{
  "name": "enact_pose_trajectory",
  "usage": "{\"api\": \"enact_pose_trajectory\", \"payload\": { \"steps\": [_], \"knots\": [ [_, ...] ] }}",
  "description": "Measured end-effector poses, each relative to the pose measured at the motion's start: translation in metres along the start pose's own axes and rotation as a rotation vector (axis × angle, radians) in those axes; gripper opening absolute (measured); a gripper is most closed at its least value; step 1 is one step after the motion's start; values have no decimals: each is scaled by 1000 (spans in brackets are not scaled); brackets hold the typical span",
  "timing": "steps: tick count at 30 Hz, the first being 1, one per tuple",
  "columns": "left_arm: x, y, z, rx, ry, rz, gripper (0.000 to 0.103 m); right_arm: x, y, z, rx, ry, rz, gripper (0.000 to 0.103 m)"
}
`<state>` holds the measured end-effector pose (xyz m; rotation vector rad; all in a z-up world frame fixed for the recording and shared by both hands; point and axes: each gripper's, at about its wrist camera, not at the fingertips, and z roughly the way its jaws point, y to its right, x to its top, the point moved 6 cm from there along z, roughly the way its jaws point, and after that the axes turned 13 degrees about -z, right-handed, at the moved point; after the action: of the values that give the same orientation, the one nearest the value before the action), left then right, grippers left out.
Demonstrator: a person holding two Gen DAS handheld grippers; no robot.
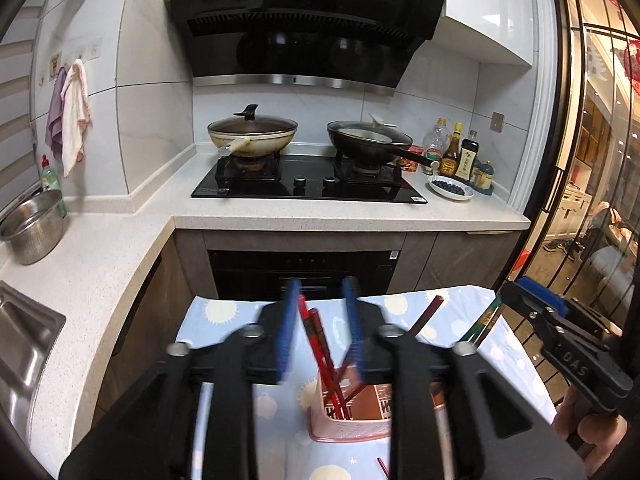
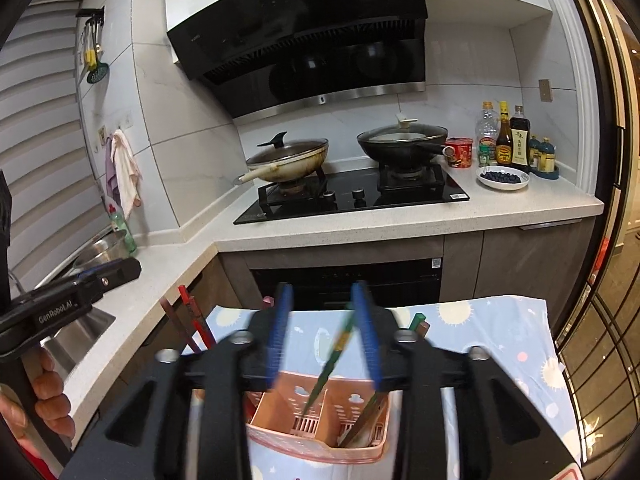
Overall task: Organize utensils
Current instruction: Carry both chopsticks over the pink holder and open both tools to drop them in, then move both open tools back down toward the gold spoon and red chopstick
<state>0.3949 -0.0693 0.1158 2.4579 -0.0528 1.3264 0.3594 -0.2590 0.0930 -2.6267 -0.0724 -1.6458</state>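
A pink utensil holder point(image 1: 348, 432) point(image 2: 320, 420) stands on a blue sun-patterned cloth point(image 1: 224, 312) point(image 2: 480, 320). In the left wrist view my left gripper point(image 1: 322, 292) is open, with red chopsticks point(image 1: 316, 340) leaning in the holder between its blue pads and touching neither. In the right wrist view my right gripper point(image 2: 322, 296) is open over the holder's other side. A blurred green chopstick point(image 2: 330, 360) slants between its pads into a compartment. More chopsticks point(image 1: 428, 316) stick up behind. Each gripper shows at the edge of the other's view point(image 1: 520, 292) point(image 2: 116, 270).
Beyond the cloth is a counter with a black gas hob point(image 1: 308, 188), two lidded pans point(image 1: 252, 132) point(image 1: 368, 138), sauce bottles point(image 1: 460, 152) and a plate of blueberries point(image 1: 450, 190). A sink point(image 1: 24, 336) and a steel bowl point(image 1: 32, 224) lie to the left, glass doors point(image 1: 592, 160) to the right. One red chopstick point(image 1: 383, 466) lies on the cloth.
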Motion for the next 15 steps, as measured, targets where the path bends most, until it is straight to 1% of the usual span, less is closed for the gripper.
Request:
{"api": "enact_pose_trajectory", "payload": {
  "steps": [1, 8, 15],
  "knots": [
    [0, -2, -1, 7, 6, -2, 41, 0, 1, -3, -2, 5, 1, 41],
    [-9, -9, -14, 20, 13, -2, 45, -3, -1, -25, -19, 23, -24, 41],
    [-26, -17, -28, 31, -4, -4, 48, -22, -5, -51, -20, 22, -28, 41]
  ]
}}
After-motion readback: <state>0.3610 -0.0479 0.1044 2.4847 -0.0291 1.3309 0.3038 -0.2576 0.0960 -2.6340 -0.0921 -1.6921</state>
